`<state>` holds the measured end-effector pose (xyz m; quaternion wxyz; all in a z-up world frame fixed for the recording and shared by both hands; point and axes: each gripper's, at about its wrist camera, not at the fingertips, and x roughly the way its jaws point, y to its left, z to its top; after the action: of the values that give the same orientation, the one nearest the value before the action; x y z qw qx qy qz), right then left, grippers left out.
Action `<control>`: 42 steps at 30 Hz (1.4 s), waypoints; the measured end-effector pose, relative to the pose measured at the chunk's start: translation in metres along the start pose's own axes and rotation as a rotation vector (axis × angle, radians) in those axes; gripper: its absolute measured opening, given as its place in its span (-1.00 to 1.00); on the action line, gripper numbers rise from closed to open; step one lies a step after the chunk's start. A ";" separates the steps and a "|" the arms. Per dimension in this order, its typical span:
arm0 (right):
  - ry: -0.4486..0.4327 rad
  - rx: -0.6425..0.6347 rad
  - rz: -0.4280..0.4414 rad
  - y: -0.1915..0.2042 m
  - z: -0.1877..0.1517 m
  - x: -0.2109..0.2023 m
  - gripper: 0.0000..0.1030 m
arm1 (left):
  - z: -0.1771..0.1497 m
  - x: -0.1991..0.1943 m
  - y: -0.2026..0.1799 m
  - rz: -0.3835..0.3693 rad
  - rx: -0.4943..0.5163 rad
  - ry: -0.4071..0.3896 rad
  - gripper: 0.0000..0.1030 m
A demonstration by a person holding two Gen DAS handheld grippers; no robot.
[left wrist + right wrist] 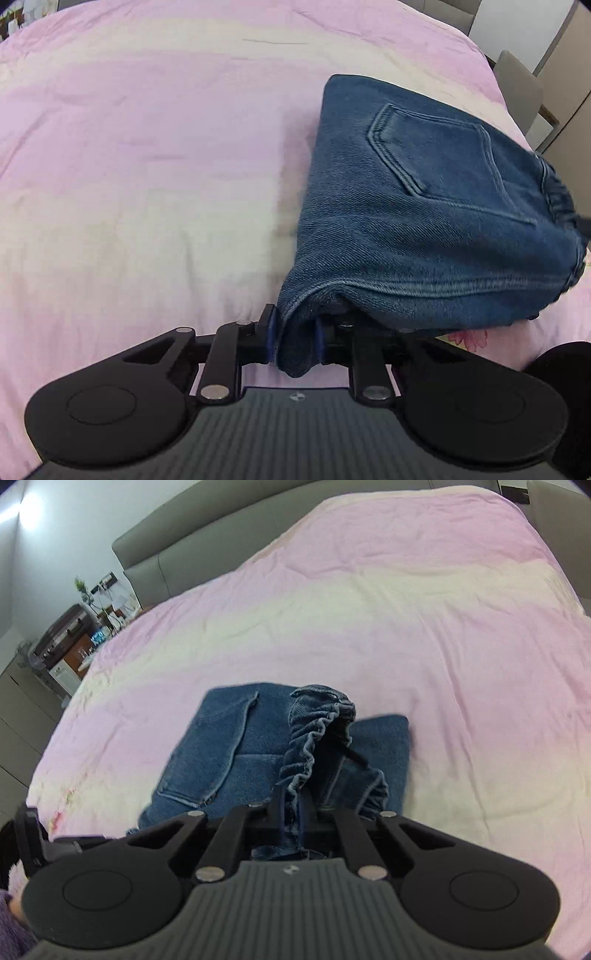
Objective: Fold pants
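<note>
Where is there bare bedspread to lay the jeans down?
Bare pink-and-cream bedspread lies left of the blue denim jeans and beyond them toward the grey headboard. It is crowded at the near edge, where left gripper and right gripper pinch denim.

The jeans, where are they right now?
The jeans lie folded on the pink bedspread, pinched by the left gripper and right gripper.

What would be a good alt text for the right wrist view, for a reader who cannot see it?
The right tongs are shut on the gathered elastic waistband of blue denim pants, lifting it above the folded part lying on a pink and cream bedcover. A grey headboard and a cluttered bedside stand are behind.
</note>
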<state>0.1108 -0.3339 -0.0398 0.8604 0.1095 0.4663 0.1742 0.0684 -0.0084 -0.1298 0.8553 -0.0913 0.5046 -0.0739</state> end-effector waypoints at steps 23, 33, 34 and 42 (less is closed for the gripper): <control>0.004 0.270 0.092 -0.052 -0.012 0.020 0.02 | 0.048 -0.057 -0.062 0.028 0.150 -0.081 -0.68; 0.009 0.484 0.183 -0.087 0.009 0.070 0.03 | 0.064 -0.021 -0.070 0.010 0.113 -0.037 -0.60; 0.016 0.506 0.199 -0.091 0.009 0.076 0.04 | 0.065 -0.019 -0.069 0.007 0.102 -0.030 -0.60; -0.027 0.397 0.246 -0.074 0.027 0.067 -0.69 | 0.063 -0.014 -0.067 -0.011 0.084 -0.027 -0.60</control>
<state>0.1819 -0.3758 -0.1021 0.8002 0.3351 0.4632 0.1811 0.1147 -0.0653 -0.0721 0.8648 -0.0593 0.4888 -0.0986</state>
